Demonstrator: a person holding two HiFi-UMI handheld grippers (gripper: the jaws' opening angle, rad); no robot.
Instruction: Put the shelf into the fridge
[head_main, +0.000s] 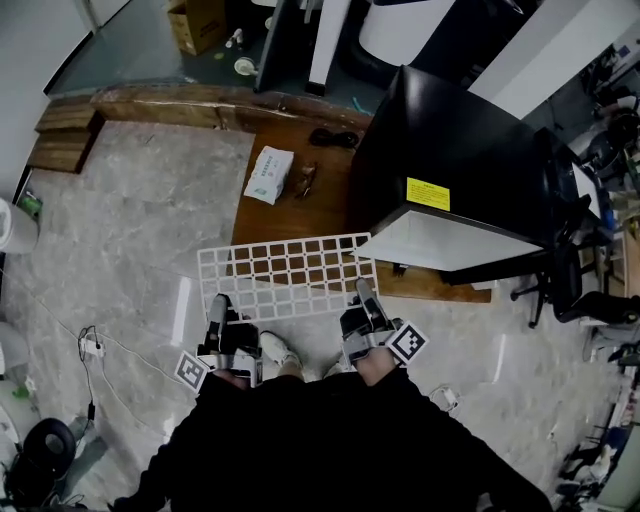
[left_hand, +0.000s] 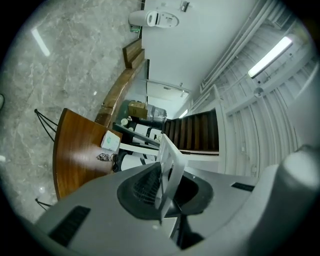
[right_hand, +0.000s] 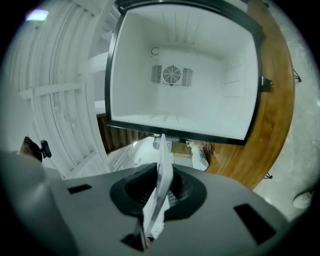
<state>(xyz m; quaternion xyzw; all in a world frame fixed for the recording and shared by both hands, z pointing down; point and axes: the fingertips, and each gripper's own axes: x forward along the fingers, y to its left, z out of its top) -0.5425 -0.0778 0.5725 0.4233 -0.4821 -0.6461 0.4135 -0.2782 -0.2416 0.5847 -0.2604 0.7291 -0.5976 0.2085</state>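
the left tool is clenched on the near edge of the shelf, close to its near left corner; in the left gripper view the white wire grid runs edge-on between the two jaws, and both dark pads press on it. the shelf is a flat white grid, held roughly level in the air in front of the person. its near part is over the grey marble floor and its far part is over the near edge of the wooden tabletop. a white tissue packet lies near the left edge of the tabletop, and a small dark item lies just right of it. the right tool is clenched on the same near edge, close to the near right corner of the shelf; in the right gripper view the grid stands edge-on between the closed jaws. the black fridge stands on the right part of the tabletop with its open white cavity facing the person. a round fan grille sits in the back wall of the cavity. the shelf is outside the fridge, with its far right corner just beside the opening.
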